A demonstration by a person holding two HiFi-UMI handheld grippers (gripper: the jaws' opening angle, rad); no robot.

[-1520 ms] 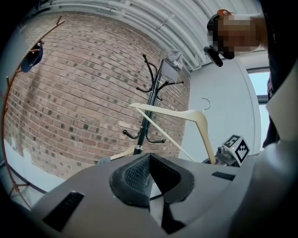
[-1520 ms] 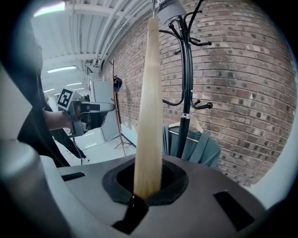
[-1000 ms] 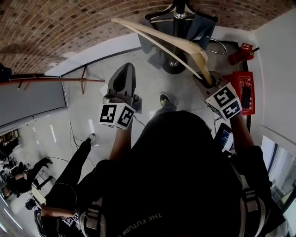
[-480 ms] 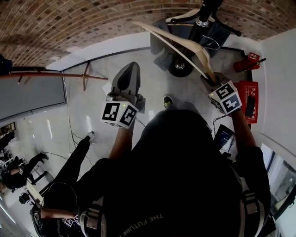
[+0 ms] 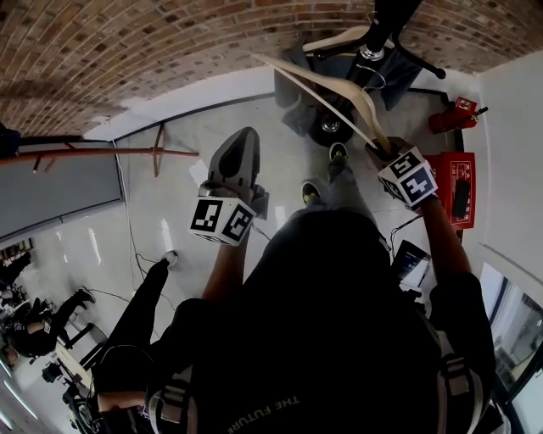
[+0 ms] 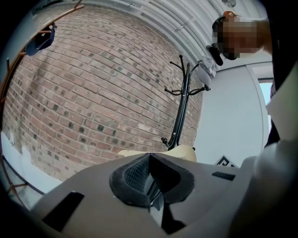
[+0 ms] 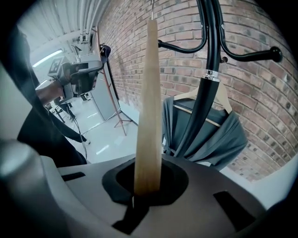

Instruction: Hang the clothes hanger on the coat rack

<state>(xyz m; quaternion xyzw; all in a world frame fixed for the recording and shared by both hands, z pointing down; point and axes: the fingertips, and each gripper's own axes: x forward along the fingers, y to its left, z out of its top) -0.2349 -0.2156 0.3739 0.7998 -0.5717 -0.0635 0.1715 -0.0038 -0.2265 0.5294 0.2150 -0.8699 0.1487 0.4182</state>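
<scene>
A pale wooden hanger [image 5: 327, 89] sticks up and to the left out of my right gripper [image 5: 379, 146], which is shut on one end of it. In the right gripper view the hanger [image 7: 148, 102] rises straight from the shut jaws [image 7: 148, 188], its metal hook near the top edge. The black coat rack [image 5: 377, 25] stands just beyond, its pole [image 7: 209, 69] and curved arms to the right of the hanger. My left gripper [image 5: 237, 144] is held level at the left, shut [image 6: 149, 174] with nothing in it, and the coat rack [image 6: 181, 107] is far ahead.
A grey garment [image 7: 205, 135] on another wooden hanger hangs on the rack. A red fire extinguisher [image 5: 450, 116] and a red box [image 5: 450, 174] sit by the right wall. A copper-coloured stand [image 5: 93, 153] and a grey panel are at the left, before the brick wall.
The person has stepped toward the rack, one foot forward. My right gripper with the hanger has come lower and closer to the pole. My left gripper has shifted a little right.
</scene>
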